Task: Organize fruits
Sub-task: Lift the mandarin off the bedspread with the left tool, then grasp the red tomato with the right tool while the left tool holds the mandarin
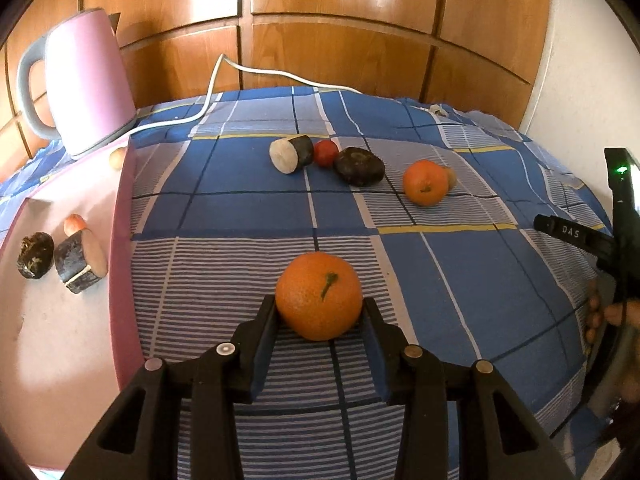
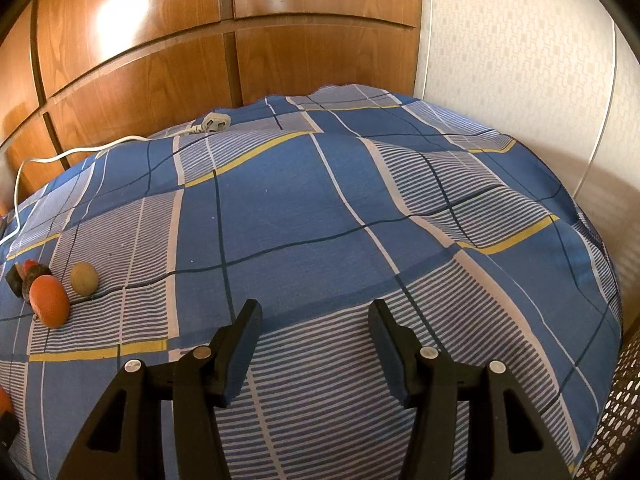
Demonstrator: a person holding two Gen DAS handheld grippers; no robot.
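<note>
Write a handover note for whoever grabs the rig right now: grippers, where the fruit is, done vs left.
Left gripper: shut on the near orange, low over the checked cloth.
Right gripper: open, nothing between the fingers, over bare cloth.
On the pink tray: three pieces, two of them dark cut pieces, plus a small tan item at its far edge.
On the cloth: a cut dark piece with a white face, a red fruit, a dark lump, a second orange and a tan round fruit behind it.
Done: part of the pile looks sorted onto the tray.
Left: place the held orange, then the five on the cloth.
</note>
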